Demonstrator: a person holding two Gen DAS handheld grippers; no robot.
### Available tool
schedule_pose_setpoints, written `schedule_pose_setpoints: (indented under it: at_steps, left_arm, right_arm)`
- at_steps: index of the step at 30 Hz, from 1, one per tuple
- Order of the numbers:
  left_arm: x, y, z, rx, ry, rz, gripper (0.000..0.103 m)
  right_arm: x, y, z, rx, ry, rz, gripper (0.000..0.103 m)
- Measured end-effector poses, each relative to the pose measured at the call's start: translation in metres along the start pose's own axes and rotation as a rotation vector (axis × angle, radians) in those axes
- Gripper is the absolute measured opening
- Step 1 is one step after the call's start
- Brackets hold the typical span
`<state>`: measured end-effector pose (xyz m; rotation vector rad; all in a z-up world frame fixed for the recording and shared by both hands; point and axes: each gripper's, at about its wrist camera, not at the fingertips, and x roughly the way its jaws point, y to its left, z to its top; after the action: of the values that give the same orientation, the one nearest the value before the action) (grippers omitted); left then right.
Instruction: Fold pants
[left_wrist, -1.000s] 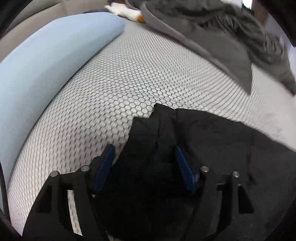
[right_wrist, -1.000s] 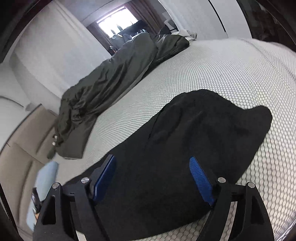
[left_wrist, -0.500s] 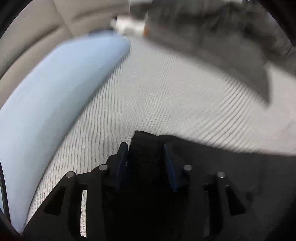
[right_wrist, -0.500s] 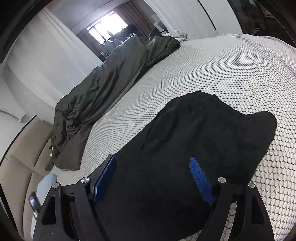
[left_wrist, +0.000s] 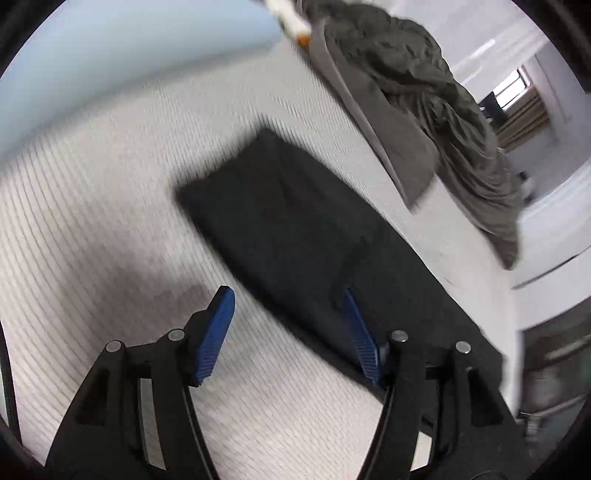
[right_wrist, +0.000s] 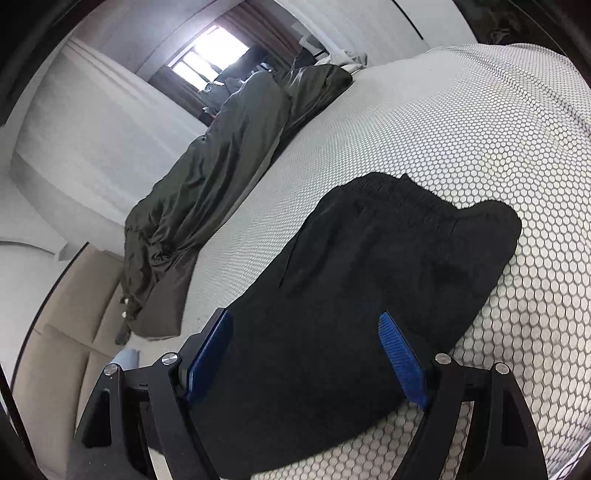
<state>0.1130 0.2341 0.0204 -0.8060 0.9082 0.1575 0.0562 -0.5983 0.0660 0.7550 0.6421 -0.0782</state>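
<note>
Black pants (left_wrist: 295, 229) lie folded lengthwise on the white honeycomb-patterned bed cover (left_wrist: 92, 229). My left gripper (left_wrist: 288, 306) is open and empty, raised above the near edge of the pants; the view is motion-blurred. In the right wrist view the pants (right_wrist: 369, 277) stretch away with the elastic waistband (right_wrist: 424, 199) at the far end. My right gripper (right_wrist: 306, 328) is open and empty, hovering over the middle of the pants.
A crumpled dark grey duvet (left_wrist: 424, 110) lies along the far side of the bed, also in the right wrist view (right_wrist: 221, 166). A light blue pillow (left_wrist: 129, 48) sits at the head. A beige padded headboard (right_wrist: 62, 332) stands behind it. A window (right_wrist: 210, 51) is far off.
My left gripper closed on the pants' leg end half a second ago, then let go; it is now open, lifted and swung right. My right gripper stayed open and drifted slightly over the pants.
</note>
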Motion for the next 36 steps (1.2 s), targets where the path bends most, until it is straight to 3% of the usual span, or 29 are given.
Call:
schedule_pose_setpoints:
  at_steps: [3,5,7,8,10,12,15,18,20,23,25,26,27,29,33,36]
  left_arm:
    - [0.032,-0.003,-0.025,-0.035,0.081,-0.051,0.057]
    - [0.052,-0.002,-0.027,-0.089,0.064,-0.072,0.049]
    - [0.061,-0.002,-0.023,-0.115,0.036,-0.06,0.013]
    - [0.064,-0.002,-0.021,-0.127,0.019,-0.055,0.003]
    - [0.056,-0.005,-0.025,-0.126,-0.019,-0.063,0.001]
    - [0.033,-0.012,-0.034,-0.056,-0.052,-0.046,0.001]
    - [-0.008,-0.017,-0.048,0.014,-0.085,-0.047,0.001]
    - [-0.023,-0.006,-0.049,0.028,-0.09,-0.022,0.001]
    - [-0.021,0.008,-0.046,-0.013,-0.07,-0.029,0.001]
    - [-0.017,0.027,-0.048,-0.038,-0.052,-0.02,0.001]
    - [-0.013,0.028,-0.047,-0.038,-0.05,-0.02,0.001]
    - [-0.015,0.026,-0.045,-0.035,-0.053,-0.025,0.001]
    - [-0.021,0.029,-0.049,-0.029,-0.056,-0.03,0.001]
    - [-0.036,0.033,-0.055,-0.009,-0.068,-0.032,0.001]
    - [-0.073,0.05,-0.078,0.03,-0.085,0.006,0.001]
    - [-0.096,0.07,-0.102,0.045,-0.08,0.036,0.002]
  right_arm:
    - [-0.007,0.001,-0.005,-0.01,0.007,0.016,0.083]
    - [-0.014,0.0,-0.007,-0.02,0.011,0.021,0.083]
    - [-0.021,-0.003,-0.009,-0.03,0.015,0.024,0.083]
    - [-0.024,-0.005,-0.012,-0.034,0.018,0.031,0.083]
    - [-0.029,-0.013,-0.019,-0.039,0.038,0.036,0.083]
    - [-0.029,-0.021,-0.026,-0.029,0.073,0.033,0.083]
    - [-0.024,-0.038,-0.036,0.0,0.138,-0.041,0.083]
    - [-0.008,-0.045,-0.038,0.04,0.203,-0.007,0.083]
    - [0.007,-0.047,-0.038,0.071,0.206,0.007,0.083]
    - [0.028,-0.046,-0.027,0.135,0.132,0.088,0.082]
    - [0.042,-0.05,-0.02,0.175,0.062,0.069,0.06]
    - [0.049,-0.054,-0.02,0.191,0.052,0.026,0.029]
    - [0.051,-0.056,-0.023,0.199,0.056,0.012,0.008]
    - [0.045,-0.061,-0.03,0.217,0.057,0.035,0.002]
    - [0.003,-0.061,-0.05,0.216,0.073,0.101,0.002]
    - [-0.02,-0.064,-0.066,0.2,0.076,0.101,0.002]
